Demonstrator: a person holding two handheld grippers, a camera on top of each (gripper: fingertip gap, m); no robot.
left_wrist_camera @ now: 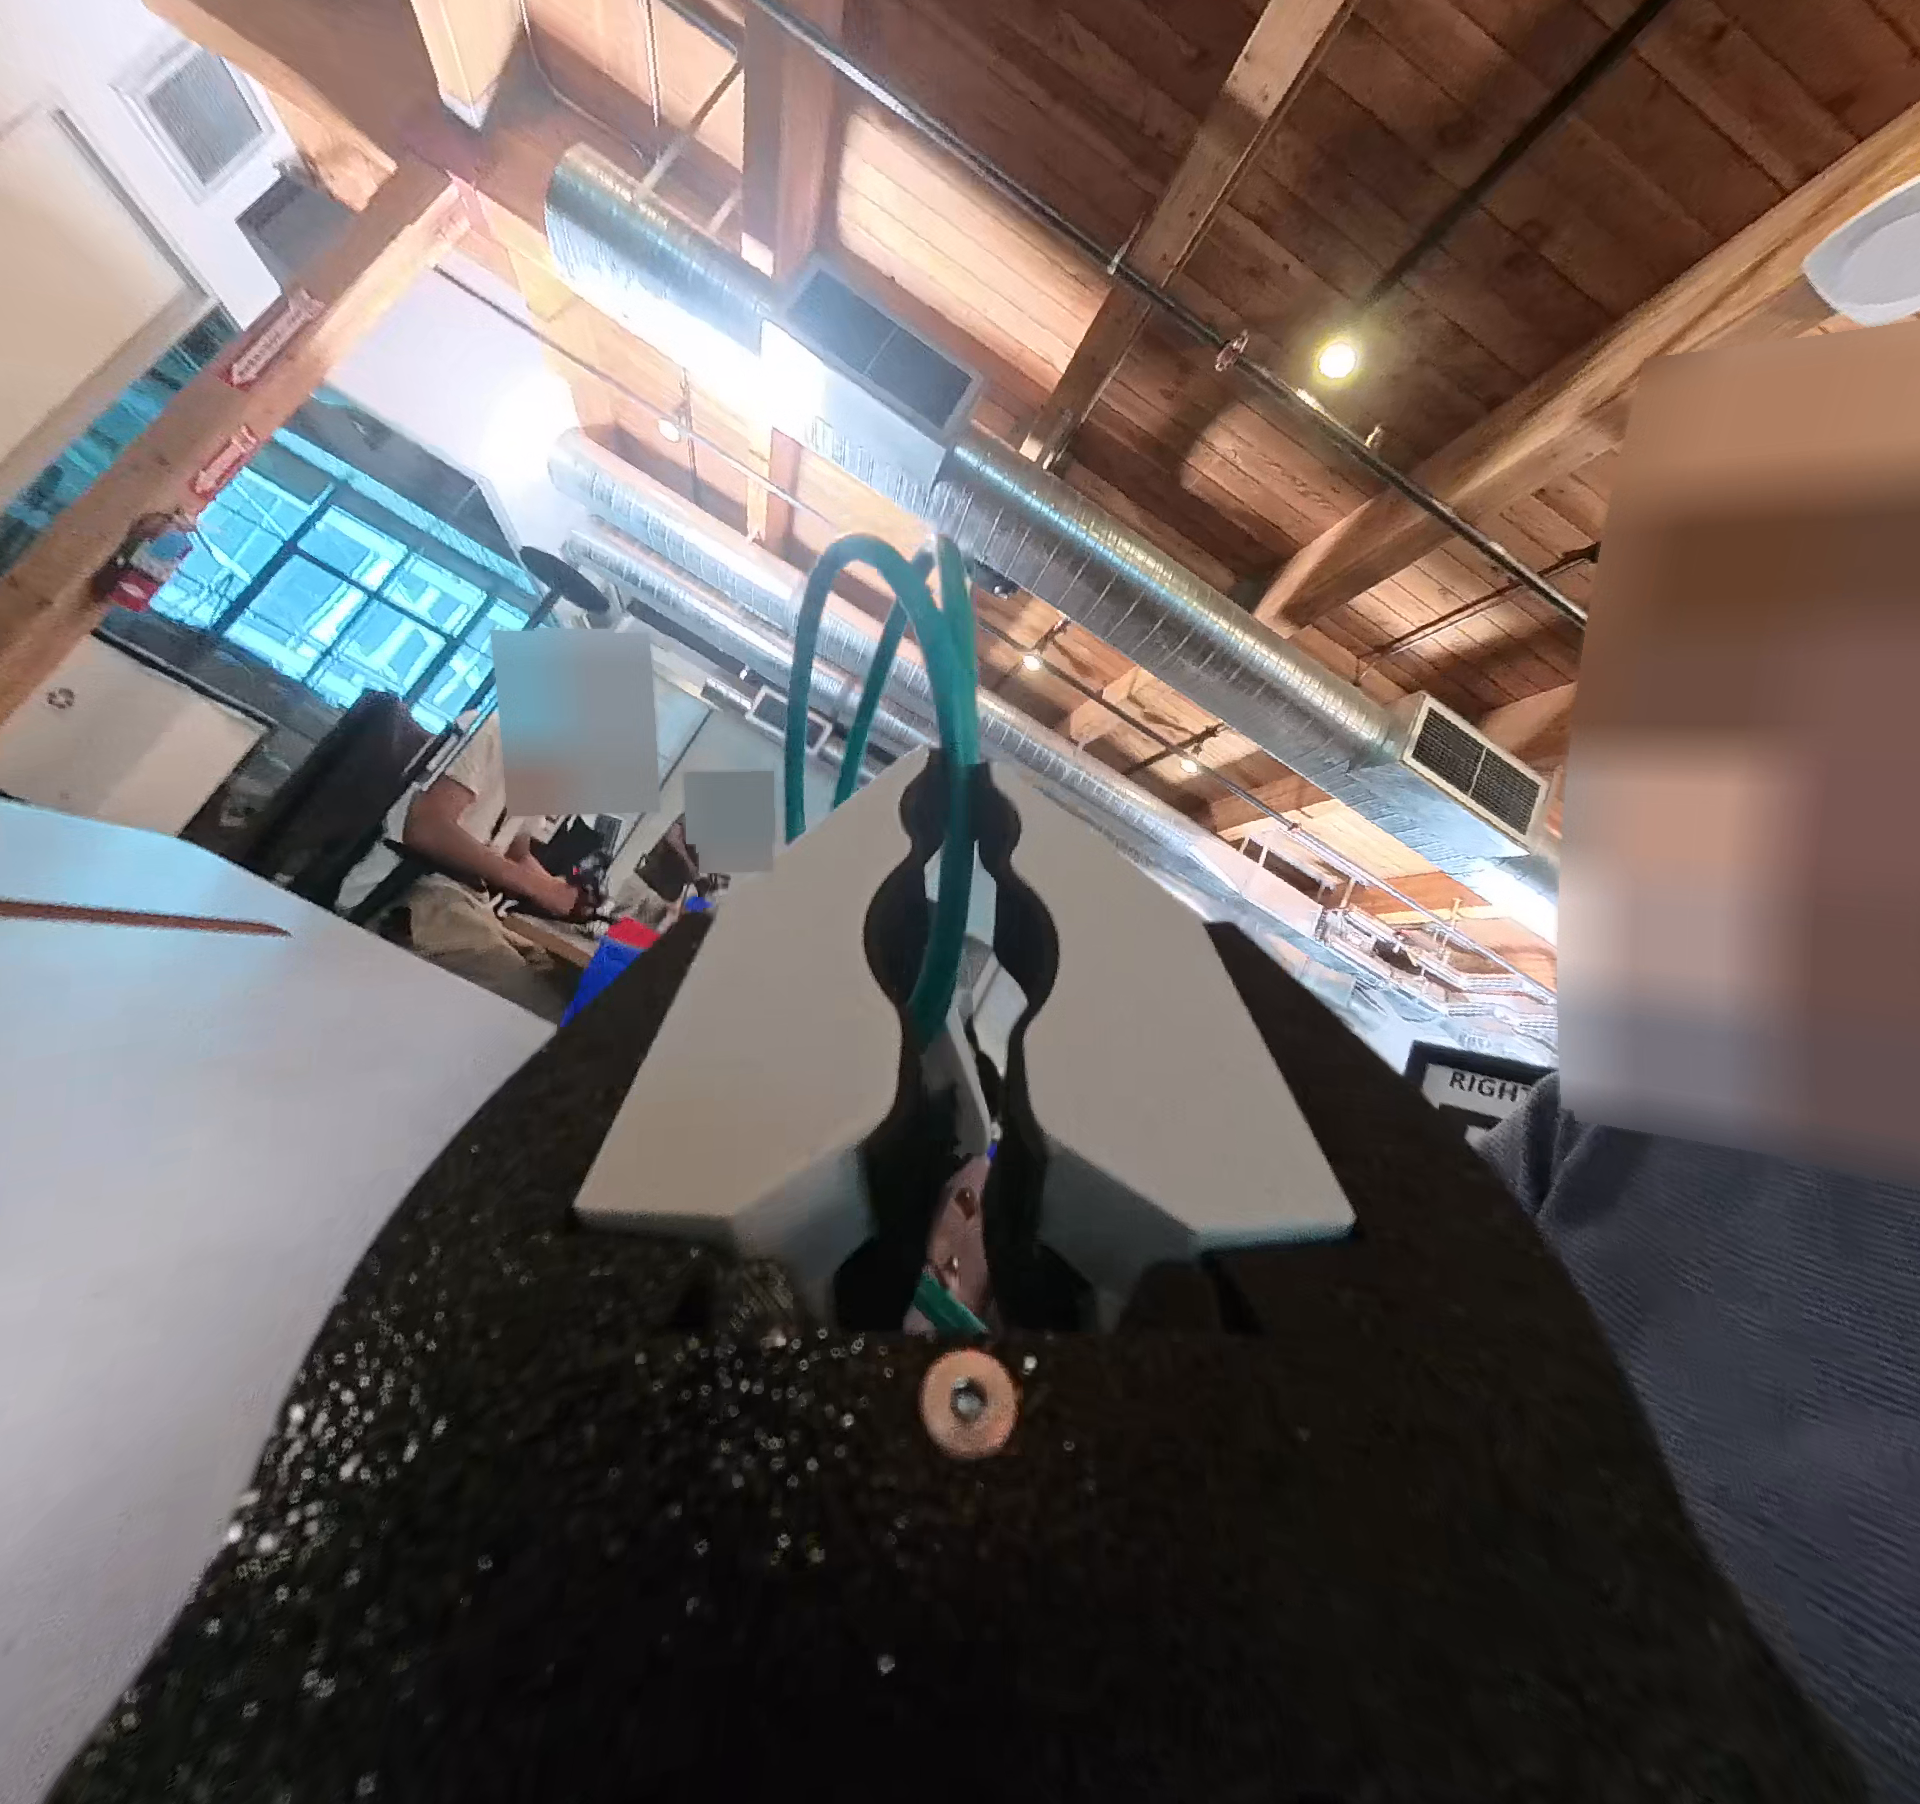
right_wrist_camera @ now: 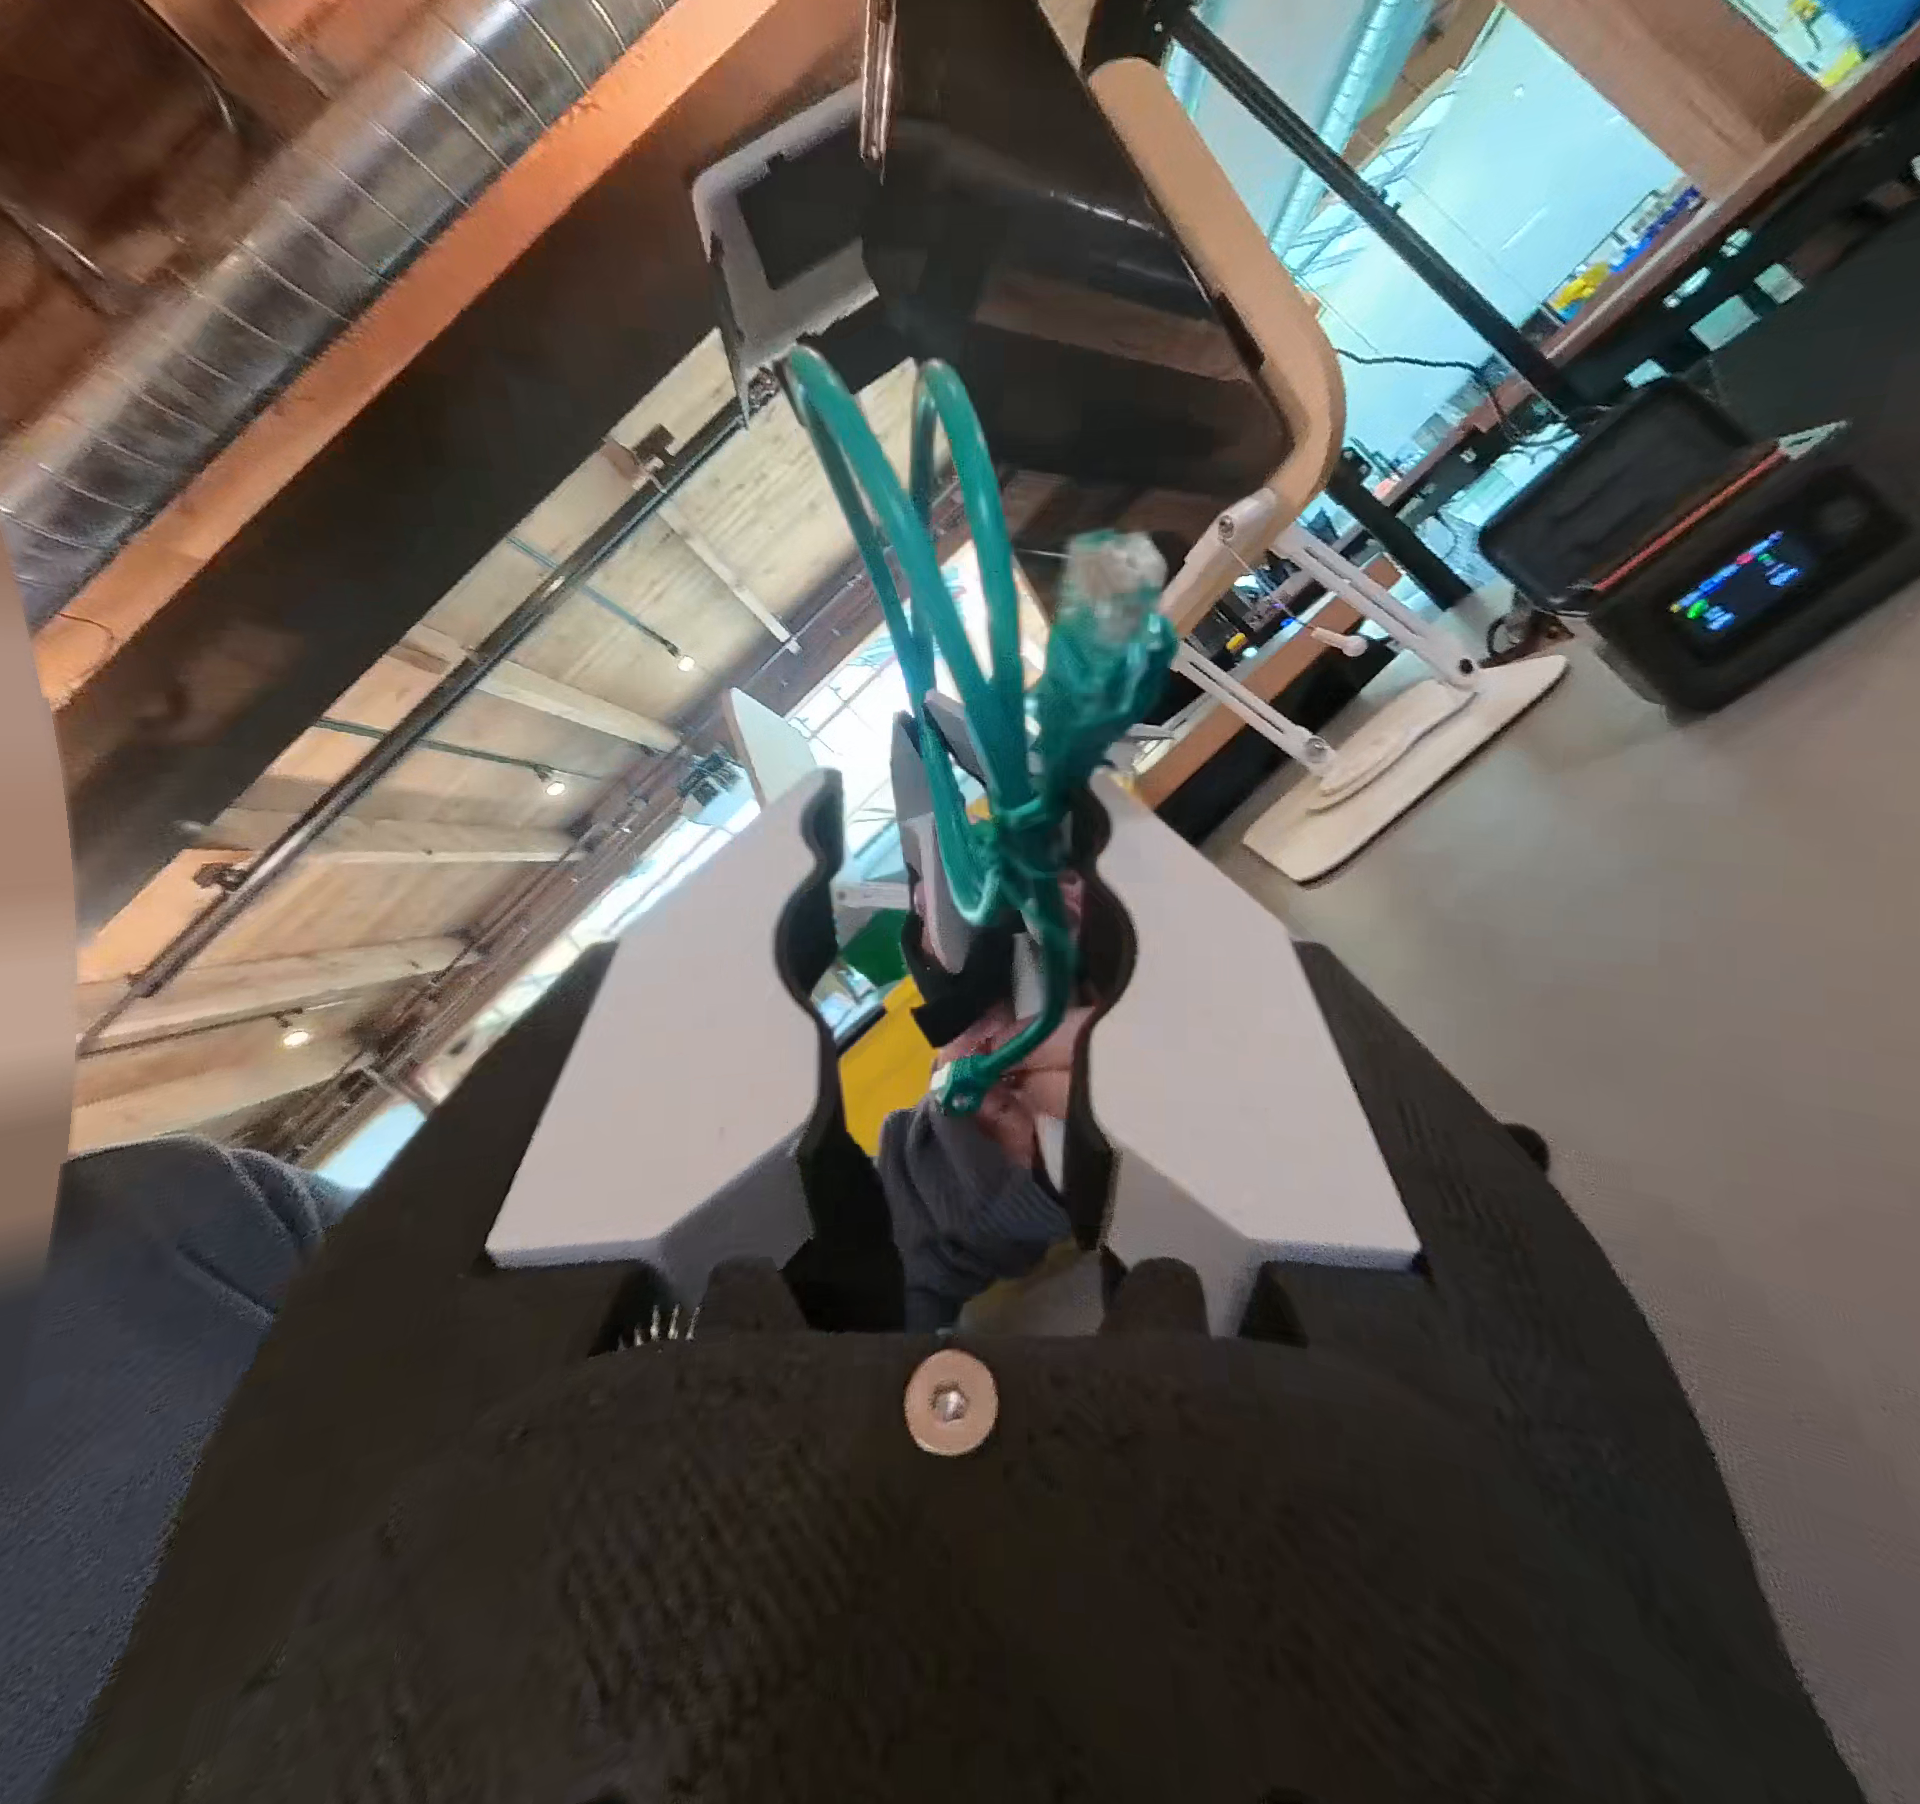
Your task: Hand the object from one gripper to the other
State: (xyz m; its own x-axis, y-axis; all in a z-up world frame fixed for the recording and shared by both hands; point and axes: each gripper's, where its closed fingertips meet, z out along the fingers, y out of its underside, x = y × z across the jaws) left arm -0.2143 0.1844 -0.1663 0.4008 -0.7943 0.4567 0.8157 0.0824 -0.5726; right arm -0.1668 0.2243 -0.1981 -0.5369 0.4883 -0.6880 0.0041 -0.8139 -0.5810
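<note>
Cable: I see a green network cable [left_wrist_camera: 951, 819], coiled and tied at the middle with its own wire, held up in the air with its loops pointing toward the wooden ceiling [left_wrist_camera: 1143, 92].
Long axis: in my left wrist view the bundle runs along the fingers, loops out past the tips, the lower end down near the base of the tool.
Connector: in my right wrist view a clear plug [right_wrist_camera: 1112, 585] on a green boot sticks up and to the right of the tie.
Left tool [left_wrist_camera: 951, 767]: clenched on the cable; the strand sits pinched between the tips, the wavy black pads nearly meeting.
Right tool [right_wrist_camera: 961, 804]: spread apart, its fingers either side of the tied middle; I cannot tell whether either pad touches the cable.
Tool poses: both tilt steeply upward; the left tool's grey tips show between my right fingers, gripping the bundle.
Person: a blue-grey sleeve [right_wrist_camera: 966, 1204] shows behind the cable.
Bench [right_wrist_camera: 1662, 923]: grey, right side, carrying a white lamp stand [right_wrist_camera: 1392, 746] and a black box with a small screen [right_wrist_camera: 1714, 559].
</note>
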